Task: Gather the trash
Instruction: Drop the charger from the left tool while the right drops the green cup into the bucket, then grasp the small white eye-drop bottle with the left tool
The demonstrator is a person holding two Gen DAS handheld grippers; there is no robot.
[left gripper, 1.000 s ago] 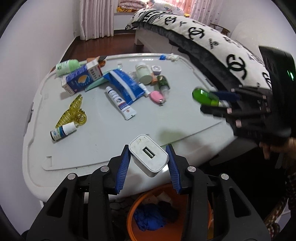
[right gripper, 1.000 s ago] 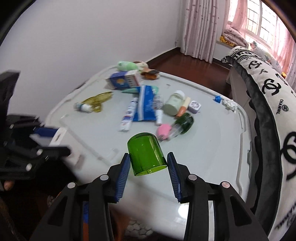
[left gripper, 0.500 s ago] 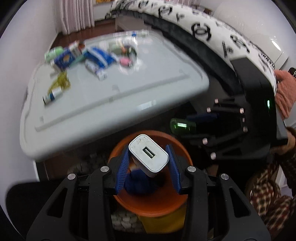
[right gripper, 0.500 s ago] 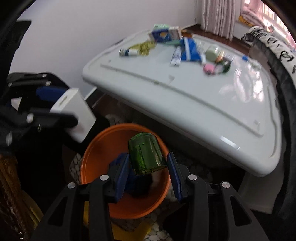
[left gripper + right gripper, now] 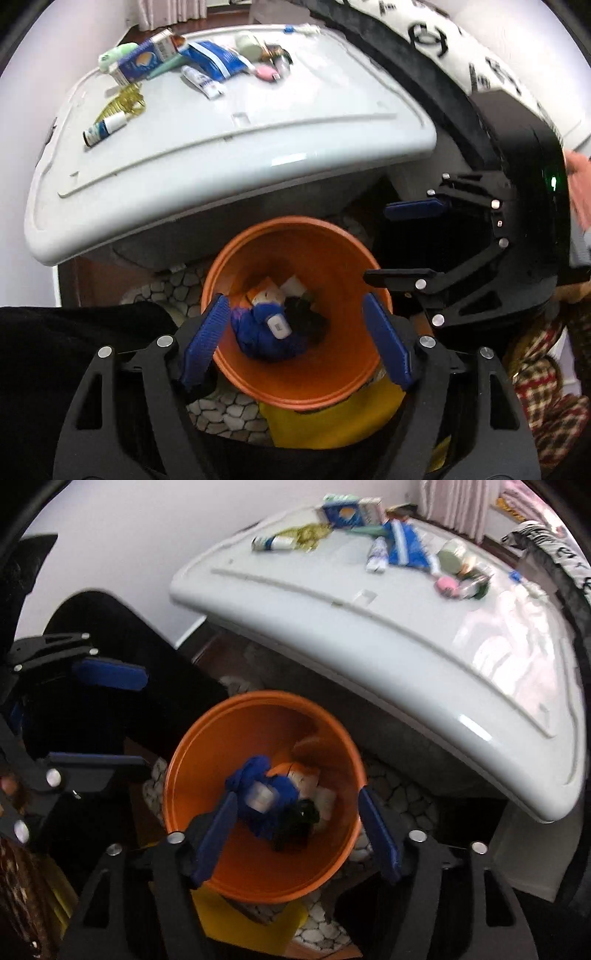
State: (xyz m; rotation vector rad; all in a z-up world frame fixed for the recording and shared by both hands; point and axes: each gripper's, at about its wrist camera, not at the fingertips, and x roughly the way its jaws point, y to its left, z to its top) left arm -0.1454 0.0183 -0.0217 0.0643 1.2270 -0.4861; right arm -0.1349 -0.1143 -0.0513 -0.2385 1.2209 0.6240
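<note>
Trash point(image 5: 276, 325) inside orange bin point(image 5: 332, 373)

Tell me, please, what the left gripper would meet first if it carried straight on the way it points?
Probably the white charger lying on the blue cloth inside the orange bin. The left gripper, its jaws just opened and empty, points down into the bin; depth is unclear.

Both of my views are daylit and moderately bright. Ahead of my right jaws, window glare washes out the far corner of the desk point(image 5: 509, 653). The space beneath the desk lies in deep shadow. Fisheye distortion bends the desk edge and darkens the frame corners. Items inside the orange bin point(image 5: 199, 775) below my right jaws are motion-blurred.
</note>
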